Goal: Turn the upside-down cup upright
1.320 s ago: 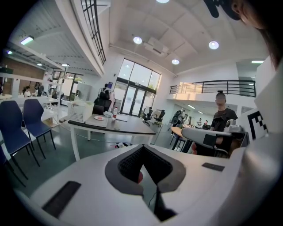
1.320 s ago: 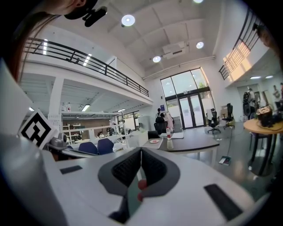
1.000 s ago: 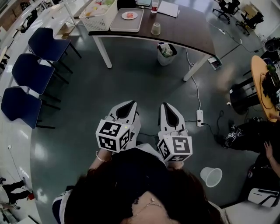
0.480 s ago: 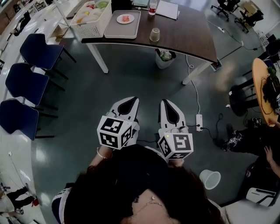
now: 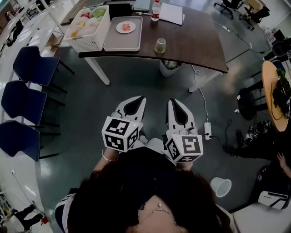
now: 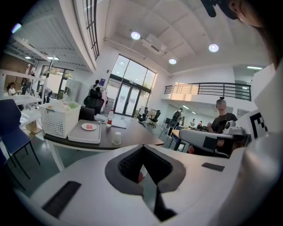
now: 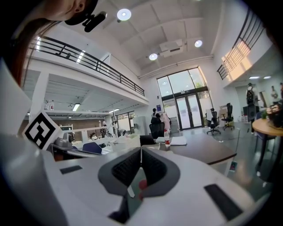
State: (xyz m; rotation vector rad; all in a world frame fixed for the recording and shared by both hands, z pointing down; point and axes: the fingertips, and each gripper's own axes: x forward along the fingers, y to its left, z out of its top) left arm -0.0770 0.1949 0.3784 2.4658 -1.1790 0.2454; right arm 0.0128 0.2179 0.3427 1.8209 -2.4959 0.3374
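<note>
**A:** What have you got hold of?

**B:** Nothing. My left gripper [image 5: 138, 101] and right gripper [image 5: 173, 104] are both closed, each with its jaws tip to tip and nothing between them. I'm holding them side by side over the floor [image 5: 136, 77], close in front of me.

**A:** And the cup?

**B:** The cup [image 5: 160, 45] is farther off, well apart from both. It stands alone by the near edge of the dark table [image 5: 200, 41], just right of the grey tray [image 5: 113, 41]. A white basket [image 5: 86, 44] sits left of the tray, and a bottle [image 5: 156, 10] is at the far edge.
</note>
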